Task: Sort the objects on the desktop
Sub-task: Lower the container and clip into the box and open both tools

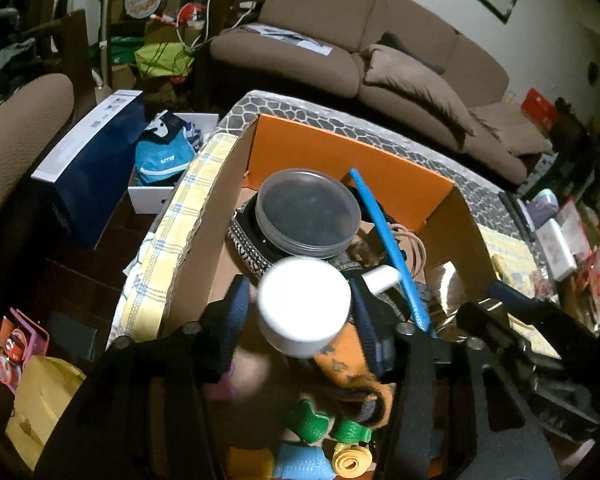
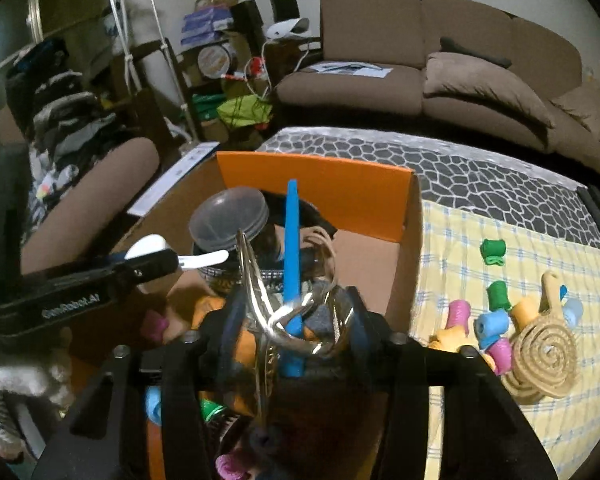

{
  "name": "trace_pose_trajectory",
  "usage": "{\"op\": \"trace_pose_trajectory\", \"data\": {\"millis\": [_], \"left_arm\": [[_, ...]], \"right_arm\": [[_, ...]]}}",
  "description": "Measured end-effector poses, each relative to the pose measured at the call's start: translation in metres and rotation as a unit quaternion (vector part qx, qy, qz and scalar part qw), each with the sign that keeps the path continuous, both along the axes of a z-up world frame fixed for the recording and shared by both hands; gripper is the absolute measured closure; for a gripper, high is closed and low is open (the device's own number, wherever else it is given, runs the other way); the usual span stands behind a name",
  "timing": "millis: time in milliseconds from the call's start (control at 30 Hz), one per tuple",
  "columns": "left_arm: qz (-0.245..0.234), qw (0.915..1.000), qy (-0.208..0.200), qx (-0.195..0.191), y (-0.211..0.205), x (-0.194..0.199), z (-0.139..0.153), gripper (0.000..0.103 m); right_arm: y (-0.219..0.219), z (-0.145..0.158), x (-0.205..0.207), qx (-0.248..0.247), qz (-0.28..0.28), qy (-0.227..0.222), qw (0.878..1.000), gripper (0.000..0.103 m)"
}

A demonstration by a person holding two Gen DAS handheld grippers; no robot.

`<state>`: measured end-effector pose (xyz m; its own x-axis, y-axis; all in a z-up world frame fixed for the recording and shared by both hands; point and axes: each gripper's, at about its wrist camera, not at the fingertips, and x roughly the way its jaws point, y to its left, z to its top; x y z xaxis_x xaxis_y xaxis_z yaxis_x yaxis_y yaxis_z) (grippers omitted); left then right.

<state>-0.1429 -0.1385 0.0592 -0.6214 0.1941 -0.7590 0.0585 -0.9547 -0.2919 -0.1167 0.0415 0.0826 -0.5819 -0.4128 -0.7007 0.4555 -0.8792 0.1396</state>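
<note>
An open cardboard box (image 1: 340, 152) with an orange flap holds a round clear-lidded tub (image 1: 308, 212), a blue stick (image 1: 384, 240), an orange cloth (image 1: 348, 364) and green rollers (image 1: 312, 420). My left gripper (image 1: 300, 316) hangs over the box. A blurred white-capped jar (image 1: 304, 304) sits loose between its fingers, with a gap at the left pad. My right gripper (image 2: 296, 320) is also over the box (image 2: 312, 184). Shiny metal tongs (image 2: 288, 320) lie between its spread fingers, clear of the left pad. The left gripper (image 2: 152, 264) shows at the left of the right wrist view.
On the yellow checked cloth (image 2: 460, 240) right of the box lie several coloured rollers (image 2: 492, 324) and a woven spiral mat (image 2: 544, 352). A brown sofa (image 2: 440, 60) stands behind the table. A blue carton (image 1: 96, 168) and clutter sit on the floor to the left.
</note>
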Motion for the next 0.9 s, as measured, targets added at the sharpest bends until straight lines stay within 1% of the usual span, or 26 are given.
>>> {"op": "trace_pose_trajectory", "data": {"millis": [33,100,200,333,500,600,633,667,900], "left_arm": [[0.001,1.0000,0.002,0.001,0.000,0.001,0.001,0.045],[0.005,1.0000,0.003,0.004,-0.003,0.001,0.002,0.039],[0.015,0.9999,0.007,0.004,-0.007,0.001,0.005,0.037],[0.022,0.9996,0.018,0.005,-0.010,0.003,0.012,0.027],[0.021,0.9991,0.036,0.010,-0.008,0.007,0.023,0.026],[0.013,0.9986,0.048,0.016,-0.002,0.009,0.030,0.001],[0.010,0.9983,0.054,0.019,0.001,0.010,0.033,0.001],[0.005,0.9980,0.060,0.023,0.005,0.011,0.037,0.001],[-0.035,0.9946,0.093,0.031,0.045,0.017,0.058,0.000]], "right_arm": [[0.000,-0.001,0.000,0.001,-0.005,0.002,1.000,0.028],[0.005,0.001,0.001,-0.004,-0.013,0.009,1.000,0.028],[0.014,0.008,0.000,-0.016,-0.022,0.014,1.000,0.026],[0.027,0.018,-0.002,-0.034,-0.035,0.016,0.999,0.023],[0.043,0.026,-0.002,-0.040,-0.043,0.012,0.998,0.014],[0.054,0.030,-0.002,-0.045,-0.047,0.003,0.998,0.007],[0.056,0.031,-0.001,-0.044,-0.049,0.003,0.998,0.002],[0.060,0.032,0.001,-0.042,-0.051,0.003,0.998,0.000],[0.090,0.040,0.011,-0.011,-0.068,0.014,0.998,0.001]]}}
